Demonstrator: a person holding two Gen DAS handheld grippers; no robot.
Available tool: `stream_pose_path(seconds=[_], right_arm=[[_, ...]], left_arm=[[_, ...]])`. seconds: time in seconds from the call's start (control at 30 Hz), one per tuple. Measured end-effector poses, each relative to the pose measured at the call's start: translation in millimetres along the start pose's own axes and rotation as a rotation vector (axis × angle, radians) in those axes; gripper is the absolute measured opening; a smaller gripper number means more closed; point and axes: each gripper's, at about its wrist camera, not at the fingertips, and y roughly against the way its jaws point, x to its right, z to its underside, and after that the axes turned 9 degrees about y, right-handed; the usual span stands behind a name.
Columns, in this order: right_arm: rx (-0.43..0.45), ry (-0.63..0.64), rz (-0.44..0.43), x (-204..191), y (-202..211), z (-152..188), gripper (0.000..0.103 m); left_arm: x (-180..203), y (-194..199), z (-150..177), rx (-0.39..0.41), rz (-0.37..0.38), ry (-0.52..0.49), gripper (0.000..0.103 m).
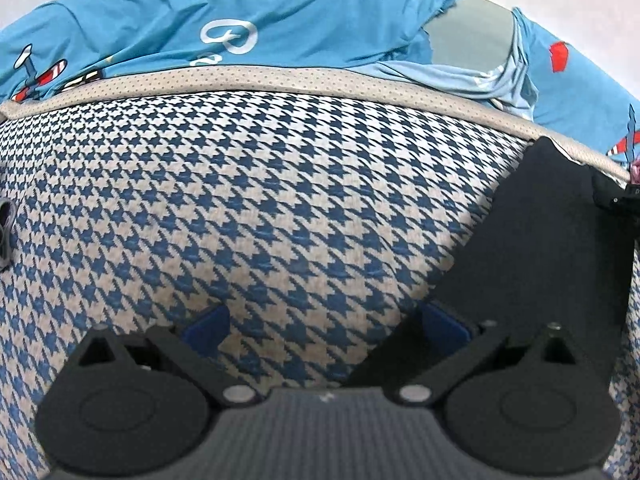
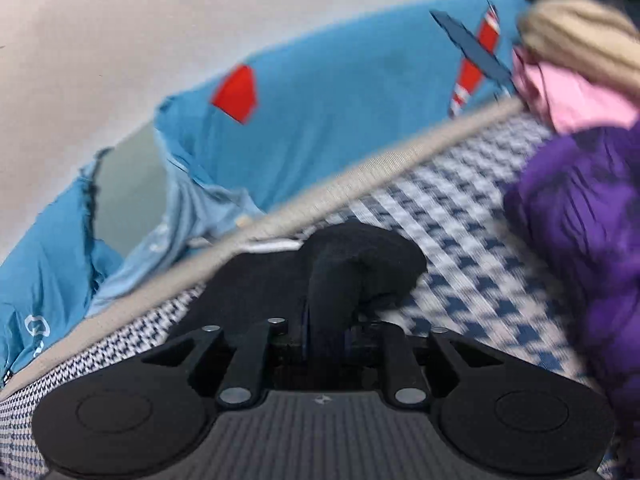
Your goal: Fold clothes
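Note:
A black garment [image 2: 360, 264] lies on the blue-and-white houndstooth surface [image 2: 460, 248] near its beige edge. My right gripper [image 2: 326, 320] is shut on a bunched fold of this garment, which rises between the fingers and hides their tips. In the left wrist view the same black garment [image 1: 552, 240] lies flat at the right. My left gripper [image 1: 326, 328] stands open close over the houndstooth surface [image 1: 260, 200], left of the garment. Its blue pads [image 1: 208, 328] are wide apart with nothing between them.
A blue sheet with aeroplane prints [image 1: 300, 12] lies beyond the beige trim [image 1: 280, 80]. A pile of purple [image 2: 580, 220], pink [image 2: 568, 100] and beige [image 2: 572, 36] clothes sits at the right of the right wrist view. A small dark item [image 1: 6, 232] lies at the far left.

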Motion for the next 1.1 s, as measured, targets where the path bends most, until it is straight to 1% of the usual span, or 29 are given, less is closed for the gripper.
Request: stream_pose_path(seconds=[0.03,0.07,0.2,0.3,0.53,0.67,0.77,0.87,1.0,1.1], right_arm=[[-0.003,0.009,0.007,2.1,1.6,0.8,0.031],[-0.003,0.02,0.017,2.9,4.3,1.1,0.033],[0.032,0.063,0.035,5.9,23.7,-0.1,0.036],[0.039,0.091,0.03,4.3,36.3,1.6,0.036],[-0.006,0.123,-0.051,-10.6,61.9,18.1,0.037],[-0.032,0.154,-0.085,-21.5,73.3,33.0,0.037],[-0.047,0.156,-0.131,-26.3,85.6,43.8,0.038],[-0.059,0.163,-0.17,-30.4,100.1,55.4,0.043],[-0.1,0.166,-0.228,-36.1,114.8,74.0,0.043],[-0.128,0.166,-0.255,-39.4,123.1,87.4,0.043]], left_arm=[[1.5,-0.5,1.2,0.0,-0.001,-0.005,0.103],[2.4,-0.9,2.5,-0.001,-0.002,-0.008,0.103],[4.9,-0.8,7.5,0.007,-0.012,-0.025,0.103],[7.1,2.2,12.2,0.017,-0.017,-0.05,0.103],[7.4,7.4,25.1,-0.016,0.015,-0.053,0.103],[4.5,15.4,31.8,-0.018,0.027,-0.062,0.103],[-0.3,21.0,35.9,-0.018,0.03,-0.063,0.103],[-5.1,26.6,39.9,-0.019,0.031,-0.064,0.103],[-13.8,35.4,44.4,-0.018,0.031,-0.049,0.103],[-20.0,43.3,47.4,-0.016,0.037,-0.034,0.103]])
